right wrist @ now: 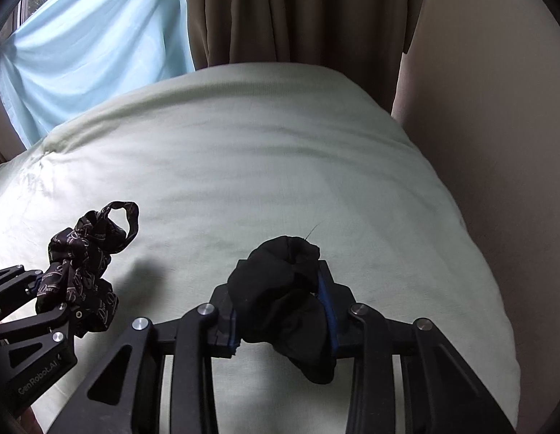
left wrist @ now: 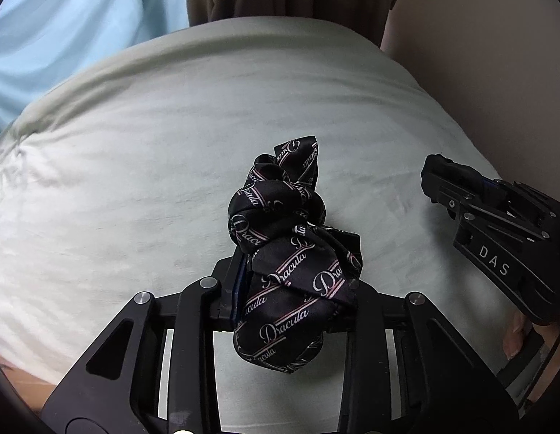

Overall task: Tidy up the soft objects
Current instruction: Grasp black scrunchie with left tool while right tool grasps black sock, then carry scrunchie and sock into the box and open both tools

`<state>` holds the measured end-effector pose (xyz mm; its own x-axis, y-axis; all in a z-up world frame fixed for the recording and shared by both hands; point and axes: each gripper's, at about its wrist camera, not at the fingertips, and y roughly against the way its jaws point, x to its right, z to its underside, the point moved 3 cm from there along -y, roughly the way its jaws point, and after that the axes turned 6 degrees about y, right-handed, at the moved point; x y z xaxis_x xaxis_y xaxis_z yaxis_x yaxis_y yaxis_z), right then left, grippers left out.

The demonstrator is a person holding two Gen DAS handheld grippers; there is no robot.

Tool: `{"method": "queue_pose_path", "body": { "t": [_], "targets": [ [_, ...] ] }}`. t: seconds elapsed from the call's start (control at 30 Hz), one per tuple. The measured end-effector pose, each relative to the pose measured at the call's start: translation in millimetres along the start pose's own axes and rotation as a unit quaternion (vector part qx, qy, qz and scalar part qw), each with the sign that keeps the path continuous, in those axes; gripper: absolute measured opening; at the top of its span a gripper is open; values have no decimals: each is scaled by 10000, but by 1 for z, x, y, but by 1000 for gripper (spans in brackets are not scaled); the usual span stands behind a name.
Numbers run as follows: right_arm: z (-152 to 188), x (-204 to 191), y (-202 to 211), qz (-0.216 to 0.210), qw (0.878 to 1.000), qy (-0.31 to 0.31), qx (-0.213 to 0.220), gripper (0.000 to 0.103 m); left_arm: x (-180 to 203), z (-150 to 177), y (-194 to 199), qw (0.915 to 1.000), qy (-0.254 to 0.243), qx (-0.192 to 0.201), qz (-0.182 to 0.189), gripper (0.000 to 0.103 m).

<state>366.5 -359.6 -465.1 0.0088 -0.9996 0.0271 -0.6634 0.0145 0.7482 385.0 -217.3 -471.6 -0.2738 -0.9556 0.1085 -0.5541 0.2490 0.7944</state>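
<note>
A: Where are our soft things?
B: Our left gripper is clamped on the bunched printed cloth, above the bed.
A: And the right gripper?
B: Squeezing the black cloth; the printed one sits at nine o'clock.

"Dracula" repeats in script across the black scarf; "DAS" on the right claw; "GenRobot.AI" on the left claw.
</note>
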Motion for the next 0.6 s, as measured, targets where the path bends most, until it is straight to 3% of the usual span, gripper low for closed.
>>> {"method": "queue_pose_path", "body": {
  "t": [0.27,0.6],
  "targets": [
    [-25,-1,66,-58,9995,-76,304,32,2,-27,73,9992,168,349,43,27],
    [-57,-34,192,-277,9977,122,600,32,-26,-37,219,9956,707,603,87,27]
  ]
}}
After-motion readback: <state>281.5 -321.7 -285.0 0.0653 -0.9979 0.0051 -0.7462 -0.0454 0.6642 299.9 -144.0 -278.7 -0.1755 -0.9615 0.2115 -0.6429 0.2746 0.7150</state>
